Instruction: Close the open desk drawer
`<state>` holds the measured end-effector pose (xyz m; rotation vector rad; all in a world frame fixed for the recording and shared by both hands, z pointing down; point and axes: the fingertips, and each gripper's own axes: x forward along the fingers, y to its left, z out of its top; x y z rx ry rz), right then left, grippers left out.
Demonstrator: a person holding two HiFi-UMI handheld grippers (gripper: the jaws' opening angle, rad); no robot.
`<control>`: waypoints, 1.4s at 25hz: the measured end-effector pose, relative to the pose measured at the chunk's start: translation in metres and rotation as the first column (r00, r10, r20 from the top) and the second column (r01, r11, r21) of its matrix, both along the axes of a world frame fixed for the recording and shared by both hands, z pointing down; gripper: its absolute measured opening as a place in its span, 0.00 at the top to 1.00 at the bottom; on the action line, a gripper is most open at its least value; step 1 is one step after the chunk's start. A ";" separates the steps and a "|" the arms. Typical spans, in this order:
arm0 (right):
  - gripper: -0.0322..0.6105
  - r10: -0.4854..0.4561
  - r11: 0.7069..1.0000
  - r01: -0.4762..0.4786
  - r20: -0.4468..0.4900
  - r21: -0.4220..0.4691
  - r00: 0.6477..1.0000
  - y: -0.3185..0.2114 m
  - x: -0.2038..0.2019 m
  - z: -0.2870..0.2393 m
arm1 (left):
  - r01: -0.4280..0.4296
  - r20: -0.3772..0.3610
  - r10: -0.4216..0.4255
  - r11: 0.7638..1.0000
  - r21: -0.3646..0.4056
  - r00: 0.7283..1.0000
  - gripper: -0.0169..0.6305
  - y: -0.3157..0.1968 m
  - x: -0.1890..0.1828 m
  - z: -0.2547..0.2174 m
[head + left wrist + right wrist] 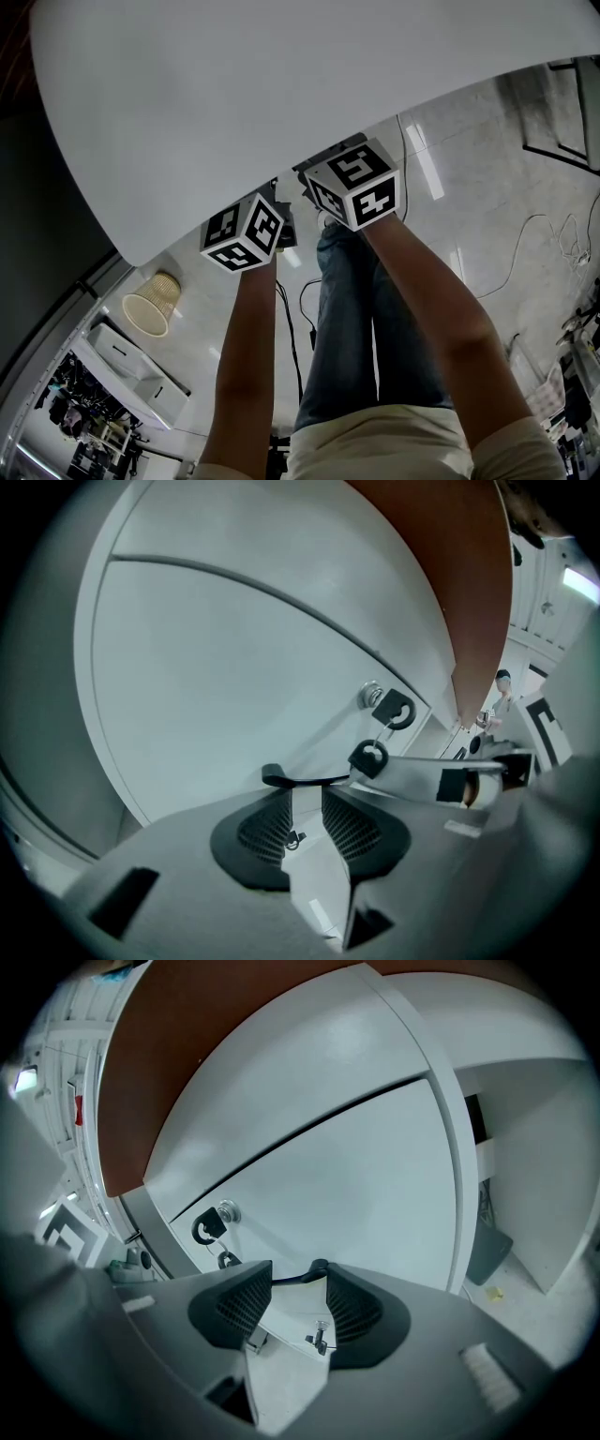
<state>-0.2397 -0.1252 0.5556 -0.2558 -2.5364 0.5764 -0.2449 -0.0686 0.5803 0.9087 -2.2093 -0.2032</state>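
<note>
Squarely ahead of both grippers, the white drawer front [234, 658] stands beneath the desk top [281, 112], its keyed lock [372, 695] lying between the pair. Side by side and about equally near, the left gripper [307, 803] and the right gripper [298, 1288] hold nothing, jaws apart, the left's gap narrower.
</note>
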 end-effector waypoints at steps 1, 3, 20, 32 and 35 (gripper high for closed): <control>0.66 0.001 1.000 -0.001 0.004 -0.001 1.000 0.000 0.000 0.000 | 0.000 0.001 0.000 1.000 0.000 1.000 0.83 0.000 0.000 0.000; 0.66 0.002 1.000 -0.002 0.011 -0.002 1.000 -0.001 0.000 -0.001 | -0.001 0.002 0.001 1.000 0.001 1.000 0.83 -0.001 0.000 0.000; 0.79 0.053 0.997 -0.052 -0.022 0.055 0.998 -0.003 0.017 -0.003 | -0.029 0.016 0.028 0.999 0.032 0.999 0.90 -0.008 0.015 -0.009; 0.91 0.073 0.991 -0.071 -0.009 0.117 0.997 -0.001 0.069 -0.048 | -0.070 0.018 0.070 0.997 0.037 0.997 0.98 -0.005 0.059 -0.049; 0.95 0.086 0.988 -0.086 0.010 0.130 0.996 0.003 0.081 -0.068 | -0.097 0.012 0.096 0.994 0.042 0.995 0.98 -0.004 0.074 -0.063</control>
